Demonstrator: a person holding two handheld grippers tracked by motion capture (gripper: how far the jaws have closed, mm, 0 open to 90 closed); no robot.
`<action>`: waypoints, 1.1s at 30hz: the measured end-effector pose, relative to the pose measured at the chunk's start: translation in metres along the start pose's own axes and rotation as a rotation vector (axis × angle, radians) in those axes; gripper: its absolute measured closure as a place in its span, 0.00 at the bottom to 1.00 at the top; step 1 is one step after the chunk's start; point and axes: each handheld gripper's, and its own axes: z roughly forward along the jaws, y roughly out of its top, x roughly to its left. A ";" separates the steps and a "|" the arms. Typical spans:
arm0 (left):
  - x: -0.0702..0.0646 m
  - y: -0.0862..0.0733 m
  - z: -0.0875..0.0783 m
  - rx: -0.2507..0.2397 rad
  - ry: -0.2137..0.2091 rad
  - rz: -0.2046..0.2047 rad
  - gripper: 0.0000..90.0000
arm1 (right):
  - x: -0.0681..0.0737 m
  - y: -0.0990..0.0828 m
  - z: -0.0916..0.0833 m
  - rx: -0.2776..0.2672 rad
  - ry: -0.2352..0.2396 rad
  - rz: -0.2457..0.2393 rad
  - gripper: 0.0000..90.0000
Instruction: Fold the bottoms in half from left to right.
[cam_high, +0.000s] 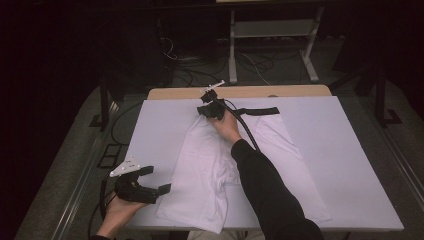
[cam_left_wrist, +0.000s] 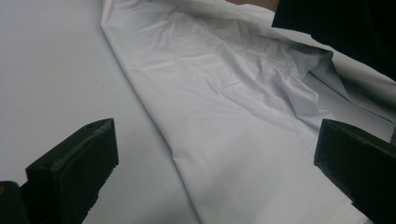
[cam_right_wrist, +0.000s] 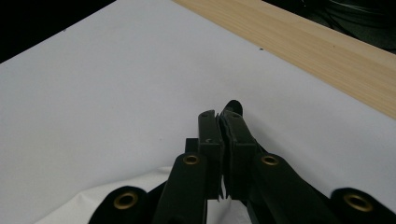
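Observation:
A white garment (cam_high: 210, 165) lies crumpled along the middle of the table, with a black band (cam_high: 260, 111) at its far end. My right gripper (cam_high: 210, 107) is at that far end, over the garment's left corner. In the right gripper view its jaws are shut (cam_right_wrist: 223, 119) with a sliver of black fabric (cam_right_wrist: 232, 106) pinched between them and white cloth (cam_right_wrist: 116, 198) hanging below. My left gripper (cam_high: 157, 180) hovers at the table's near left edge, jaws wide open. In the left gripper view it (cam_left_wrist: 215, 135) faces the garment's (cam_left_wrist: 224, 93) left edge with nothing between its pads.
The table (cam_high: 350, 165) has a white cover, and a strip of bare wood (cam_high: 280, 91) shows along its far edge (cam_right_wrist: 303, 46). A black-sleeved forearm (cam_high: 270, 190) crosses the garment. Cables and a metal stand (cam_high: 270, 30) sit on the dark floor behind.

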 end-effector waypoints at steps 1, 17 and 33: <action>0.000 -0.001 -0.001 0.010 -0.003 -0.002 0.00 | 0.000 0.000 0.000 0.000 0.001 0.000 0.95; -0.008 -0.022 -0.006 0.178 -0.107 0.013 0.07 | 0.001 0.000 -0.002 -0.006 -0.004 -0.004 0.95; -0.003 -0.034 -0.010 0.254 -0.170 -0.030 0.21 | -0.001 0.000 -0.003 -0.016 0.005 0.006 0.95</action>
